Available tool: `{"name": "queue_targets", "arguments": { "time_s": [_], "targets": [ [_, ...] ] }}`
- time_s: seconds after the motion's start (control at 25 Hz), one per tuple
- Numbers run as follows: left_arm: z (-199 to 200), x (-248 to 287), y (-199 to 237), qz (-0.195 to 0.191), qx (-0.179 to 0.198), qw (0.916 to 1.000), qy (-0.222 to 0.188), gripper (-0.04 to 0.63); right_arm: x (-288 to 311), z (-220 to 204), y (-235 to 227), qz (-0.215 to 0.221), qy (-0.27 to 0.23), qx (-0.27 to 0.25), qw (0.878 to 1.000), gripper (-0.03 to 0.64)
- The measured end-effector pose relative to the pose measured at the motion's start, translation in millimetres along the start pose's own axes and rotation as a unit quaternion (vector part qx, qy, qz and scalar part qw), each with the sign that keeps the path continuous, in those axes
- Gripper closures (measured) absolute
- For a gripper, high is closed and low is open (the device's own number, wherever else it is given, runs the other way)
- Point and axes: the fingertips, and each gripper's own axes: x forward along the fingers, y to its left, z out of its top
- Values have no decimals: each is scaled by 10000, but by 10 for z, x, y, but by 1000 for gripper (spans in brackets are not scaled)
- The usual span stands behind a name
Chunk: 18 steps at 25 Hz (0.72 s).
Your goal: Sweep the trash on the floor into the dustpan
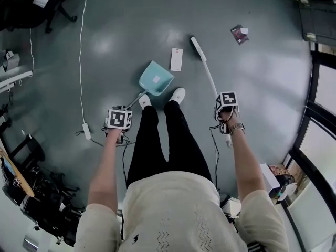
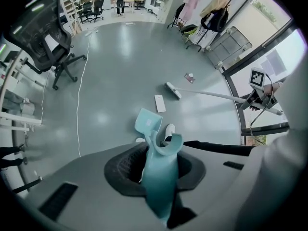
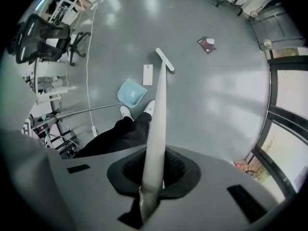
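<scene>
The teal dustpan [image 1: 156, 79] sat on the grey floor [image 1: 121, 30] just ahead of the left claw [image 1: 122, 121], slightly to that claw's right. Its inner face showed 1 pale square patch; whether that was a sticker or a scrap could not be told. The left claw was clamped on the dustpan's long teal grip [image 2: 161, 177], which ran between its jaws.

Both pieces of trash lay outside the pan. A flat white packet [image 1: 177, 59] lay just beyond the pan's far edge. A dark wrapper [image 1: 239, 33] lay well ahead of the right claw [image 1: 227, 107].

The right claw pinched the white broom handle [image 3: 155, 143]. The broom head [image 1: 198, 48] was down at the floor far ahead of that claw, between the 2 pieces and nearer the packet.

2 white shoes [image 1: 177, 95] stood between the claws, just behind the pan. A white cable [image 1: 81, 46] trailed across the floor left of the left claw.
</scene>
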Motion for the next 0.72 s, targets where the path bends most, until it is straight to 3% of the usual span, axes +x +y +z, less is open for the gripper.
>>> {"name": "queue_targets", "arguments": {
  "time_s": [0.24,0.72],
  "targets": [
    [135,107,-160,-170,-41,9998,-82,502,204,-259,385,-460,254,-741,9959,566],
    [167,126,-7,-332,-142,9988,-333,502,440,-840,1250,-329,604,-1138,9911,566]
  ]
}}
